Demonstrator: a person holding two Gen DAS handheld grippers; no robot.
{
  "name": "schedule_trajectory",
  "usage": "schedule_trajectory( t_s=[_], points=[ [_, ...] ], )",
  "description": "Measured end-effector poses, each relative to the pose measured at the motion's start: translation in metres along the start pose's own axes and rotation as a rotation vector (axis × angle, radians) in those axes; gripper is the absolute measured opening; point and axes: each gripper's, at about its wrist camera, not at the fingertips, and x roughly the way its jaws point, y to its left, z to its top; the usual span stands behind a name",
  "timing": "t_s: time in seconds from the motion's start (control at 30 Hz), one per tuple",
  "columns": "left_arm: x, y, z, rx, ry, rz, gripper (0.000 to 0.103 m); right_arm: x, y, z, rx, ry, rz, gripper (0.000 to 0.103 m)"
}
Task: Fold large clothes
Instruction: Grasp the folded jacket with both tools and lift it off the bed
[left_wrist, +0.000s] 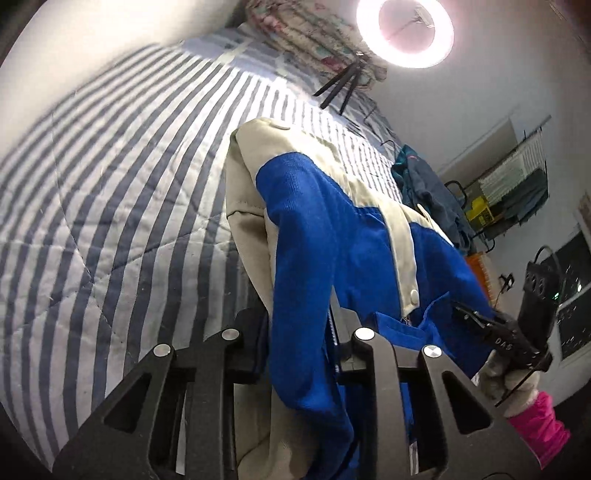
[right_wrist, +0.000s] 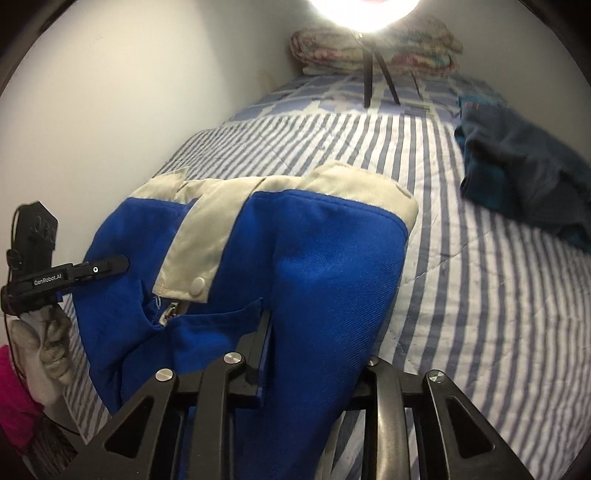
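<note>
Two grippers pinch one blue-and-cream jacket (right_wrist: 295, 258) above the striped bed quilt (right_wrist: 461, 295): left gripper (left_wrist: 299, 354) and right gripper (right_wrist: 314, 362) each clamp a blue fold.

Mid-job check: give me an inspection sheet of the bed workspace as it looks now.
Surface: striped quilt on the bed.
Job's things: blue and cream jacket, near end lifted, far end on the quilt.
Clutter: dark clothes; folded floral blanket at the far end.
Grippers: left gripper and right gripper each shut on the jacket.
Cables: thin black cable on the left gripper.
Surroundings: ring light on a tripod; white wall; rack.
</note>
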Motion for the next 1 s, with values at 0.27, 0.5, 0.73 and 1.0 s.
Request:
schedule_trajectory(
  t_s=[0.27,0.5,0.73,1.0],
  points=[
    [-0.014,-0.035,-0.012,0.084,-0.009,-0.013,0.023,-0.046,0.021,-0.006,-0.080,-0.053,-0.076,0.023],
    [-0.019,-0.074,-0.016,0.133,-0.023,-0.056,0.022,-0.084,0.015,-0.009,-0.125,-0.100,-0.134,0.023],
    [-0.006,-0.116,-0.010,0.180,-0.024,-0.105,0.022,-0.122,-0.010,-0.012,-0.133,-0.142,-0.187,0.022],
    [0.025,-0.169,0.003,0.228,-0.009,-0.154,0.022,-0.150,-0.056,-0.011,-0.120,-0.172,-0.244,0.022]
  ],
)
